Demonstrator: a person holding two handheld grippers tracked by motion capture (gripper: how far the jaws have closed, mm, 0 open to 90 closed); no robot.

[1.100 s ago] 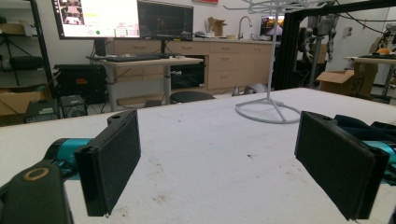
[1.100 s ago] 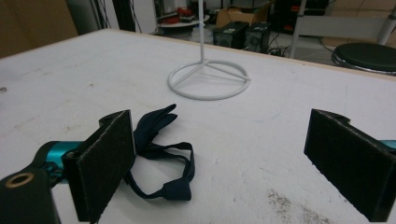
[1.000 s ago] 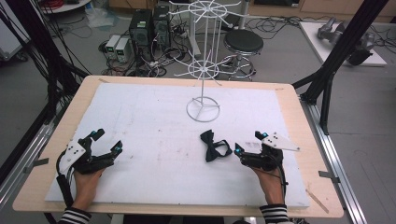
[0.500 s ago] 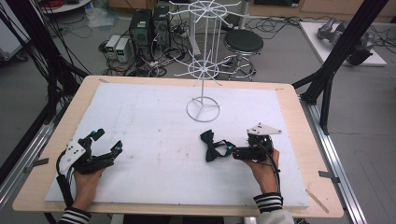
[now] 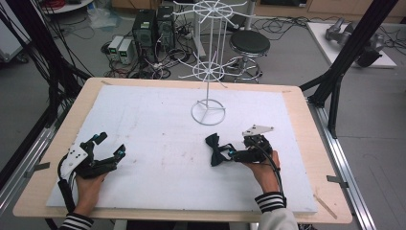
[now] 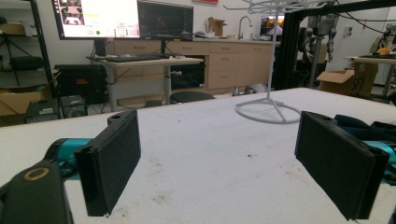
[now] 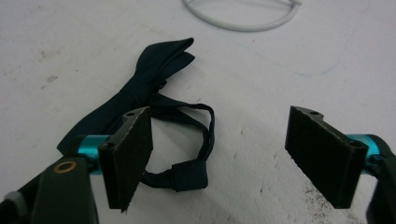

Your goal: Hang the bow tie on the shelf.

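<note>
A dark navy bow tie (image 5: 215,149) lies on the white board, right of centre, in front of the wire stand. My right gripper (image 5: 230,155) lies low on the board and points left at it. Its jaws have just been closing but still stand apart. In the right gripper view the bow tie (image 7: 140,93) lies ahead, and its strap loop (image 7: 205,135) lies between the pads of the right gripper (image 7: 229,154), with neither pad pressing on it. My left gripper (image 5: 111,144) rests at the near left, open and holding nothing; the left gripper (image 6: 224,163) points across bare board.
A white wire display stand (image 5: 209,86) rises from a ring base at the board's far centre, just beyond the bow tie. The white board (image 5: 158,120) lies on a wooden table (image 5: 306,143). Black frame posts flank the table; a stool and computers stand behind it.
The right gripper has slid left across the board up to the bow tie, and its jaws stand narrower around the strap. The left gripper has stayed where it was.
</note>
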